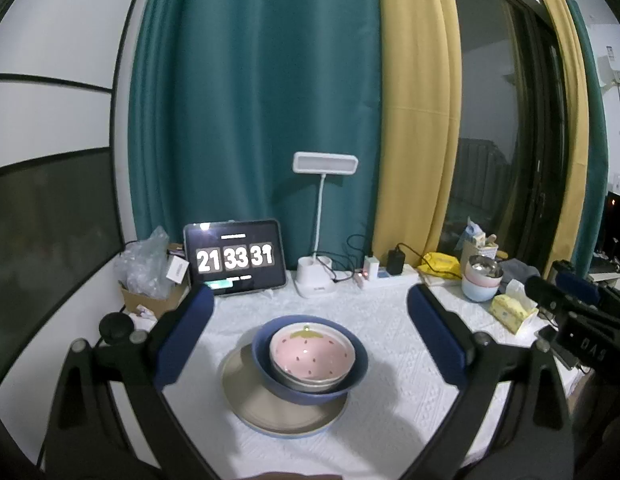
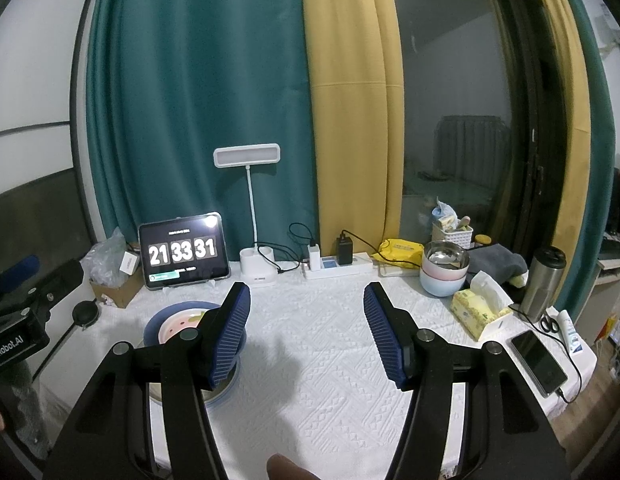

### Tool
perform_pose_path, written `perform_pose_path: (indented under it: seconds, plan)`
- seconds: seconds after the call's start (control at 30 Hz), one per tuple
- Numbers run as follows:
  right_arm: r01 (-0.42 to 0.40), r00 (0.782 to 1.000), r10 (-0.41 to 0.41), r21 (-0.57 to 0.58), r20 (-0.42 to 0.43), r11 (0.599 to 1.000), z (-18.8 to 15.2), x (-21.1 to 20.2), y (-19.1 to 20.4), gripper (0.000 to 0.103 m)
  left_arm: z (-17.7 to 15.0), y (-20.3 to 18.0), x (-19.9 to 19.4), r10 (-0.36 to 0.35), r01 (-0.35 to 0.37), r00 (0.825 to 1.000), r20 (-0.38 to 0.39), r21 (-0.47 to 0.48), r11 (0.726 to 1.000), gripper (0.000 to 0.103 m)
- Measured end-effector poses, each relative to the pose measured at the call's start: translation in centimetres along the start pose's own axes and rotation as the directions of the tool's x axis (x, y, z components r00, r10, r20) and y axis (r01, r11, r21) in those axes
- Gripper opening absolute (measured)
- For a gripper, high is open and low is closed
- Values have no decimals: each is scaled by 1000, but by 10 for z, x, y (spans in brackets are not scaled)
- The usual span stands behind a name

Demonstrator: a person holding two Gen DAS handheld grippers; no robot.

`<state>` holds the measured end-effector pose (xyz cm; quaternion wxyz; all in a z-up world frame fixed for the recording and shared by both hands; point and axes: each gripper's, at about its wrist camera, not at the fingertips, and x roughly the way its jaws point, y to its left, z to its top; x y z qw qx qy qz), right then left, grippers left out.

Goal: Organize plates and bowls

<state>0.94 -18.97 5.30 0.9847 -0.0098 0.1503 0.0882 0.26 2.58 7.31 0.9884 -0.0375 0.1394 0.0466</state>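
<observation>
While both tools (image 1: 310, 316) (image 2: 308, 320) gape empty, nested bowls (image 1: 310, 356) sit upright, mouths up.

Between the left tongs (image 1: 310, 302): one stack, holding 1 tan plate (image 1: 246, 396) at the bottom, 1 blue bowl (image 1: 351, 376) on it, 1 metal bowl (image 1: 294, 385) inside that, 1 pink strawberry bowl (image 1: 310, 350) on top. That makes 3 bowls and 1 plate there.

Beyond the right tongs (image 2: 306, 300), to their right: a second stack of 3 bowls, with a light blue bowl (image 2: 437, 285) lowest, a pink bowl (image 2: 433, 268) next and a steel bowl (image 2: 445, 256) on top.

Total: 6 bowls, 1 plate, 2 stacks.

Other items on the table (image 2: 329, 360): 1 tablet clock (image 2: 182, 251), 1 desk lamp (image 2: 250, 216), 1 power strip (image 2: 341, 270), 1 tissue box (image 2: 475, 308), 1 tumbler (image 2: 545, 280), 1 phone (image 2: 539, 362), 1 cardboard box (image 2: 118, 290).
</observation>
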Motion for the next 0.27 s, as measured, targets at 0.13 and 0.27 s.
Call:
perform_pose_path:
  seconds: [0.13, 0.27]
  plan:
    - [1, 1000, -1, 1, -1, 1000, -1, 0, -1, 63, 0, 0, 1, 4, -4, 1000, 8, 12, 1000, 98]
    - [1, 1000, -1, 6, -5, 1000, -1, 1, -2, 63, 0, 0, 2, -1, 1, 1000, 6, 14, 1000, 98]
